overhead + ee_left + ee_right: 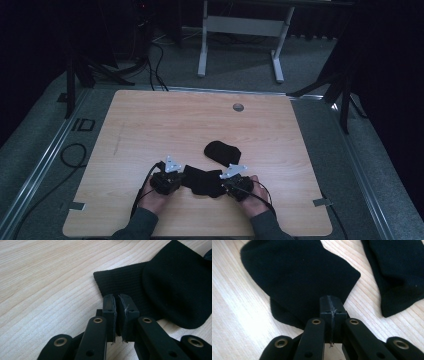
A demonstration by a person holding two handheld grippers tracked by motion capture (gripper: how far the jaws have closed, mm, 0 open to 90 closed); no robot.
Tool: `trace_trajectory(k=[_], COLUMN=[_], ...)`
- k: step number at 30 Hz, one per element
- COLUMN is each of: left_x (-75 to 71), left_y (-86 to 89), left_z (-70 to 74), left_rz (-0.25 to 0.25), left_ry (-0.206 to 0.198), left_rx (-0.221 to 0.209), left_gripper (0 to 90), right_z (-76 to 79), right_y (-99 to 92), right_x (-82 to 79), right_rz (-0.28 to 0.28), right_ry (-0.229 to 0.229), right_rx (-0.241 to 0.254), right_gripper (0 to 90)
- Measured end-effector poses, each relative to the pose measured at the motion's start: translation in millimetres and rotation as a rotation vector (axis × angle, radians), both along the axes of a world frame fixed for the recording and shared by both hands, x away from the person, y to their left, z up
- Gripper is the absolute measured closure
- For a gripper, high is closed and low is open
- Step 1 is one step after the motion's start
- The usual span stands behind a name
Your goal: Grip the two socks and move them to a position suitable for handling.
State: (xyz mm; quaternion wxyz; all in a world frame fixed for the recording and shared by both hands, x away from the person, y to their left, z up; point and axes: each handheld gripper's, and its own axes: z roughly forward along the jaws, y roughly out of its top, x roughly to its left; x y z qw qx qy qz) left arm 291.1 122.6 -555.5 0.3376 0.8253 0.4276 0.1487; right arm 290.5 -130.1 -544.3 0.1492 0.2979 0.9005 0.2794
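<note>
Two black socks lie on the wooden table (150,125). The nearer sock (202,181) is stretched between my two grippers, and the second sock (222,151) sits just beyond it. My left gripper (180,176) is at the nearer sock's ribbed cuff (117,281); its jaws (116,297) stand together with only a thin slit between the pads, and no cloth shows in it. My right gripper (223,183) is at the other end of the sock (297,275), with its jaws (331,298) pressed fully together at the cloth's edge. The second sock (397,272) lies to its right.
A round cable grommet (238,107) is set in the table's far edge. Behind the table stands a white desk frame (240,30). Dark stands and cables lie on the grey floor at the left (75,155) and right. Both hands rest near the front edge.
</note>
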Motion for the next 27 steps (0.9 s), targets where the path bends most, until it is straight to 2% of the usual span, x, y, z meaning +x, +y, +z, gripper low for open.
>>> trace_trajectory(k=[6, 8, 9, 10, 12, 14, 17, 21, 27], left_x=[0.0, -0.1, -0.1, -0.2, -0.2, -0.2, 0.2, 0.3, 0.4], left_y=[0.4, 0.5, 0.5, 0.3, 0.6, 0.8, 1.5, 1.7, 2.0], left_z=[-0.1, -0.2, -0.2, -0.3, -0.4, -0.5, -0.6, -0.8, -0.9], left_rz=[0.003, 0.002, 0.002, 0.005, 0.006, 0.006, 0.005, 0.005, 0.003], left_ry=[0.004, 0.004, 0.004, 0.003, 0.004, 0.006, 0.008, 0.008, 0.008], left_rx=[-0.006, -0.006, -0.006, -0.009, -0.01, -0.014, -0.017, -0.021, -0.022], left_gripper=[84.0, 83.9, 83.9, 83.9, 83.9, 83.9, 83.9, 83.8, 83.7], right_z=[16.8, 22.8, 22.8, 26.5, 27.3, 26.7, 26.2, 21.7, 8.6], right_y=[12.6, 19.6, 19.6, 28.4, 36.2, 46.3, 60.7, 76.0, 83.7], right_x=[-12.4, -17.2, -17.2, -21.8, -23.9, -25.3, -26.4, -23.7, -14.3], right_rz=[0.061, 0.095, 0.095, 0.128, 0.153, 0.178, 0.212, 0.224, 0.195], right_ry=[-0.041, -0.048, -0.048, -0.05, -0.046, -0.043, -0.04, -0.03, 0.018], right_rx=[0.063, 0.079, 0.079, 0.09, 0.091, 0.086, 0.088, 0.065, 0.041], right_gripper=[87.8, 87.1, 87.1, 85.7, 84.0, 80.8, 71.0, 64.1, 62.7])
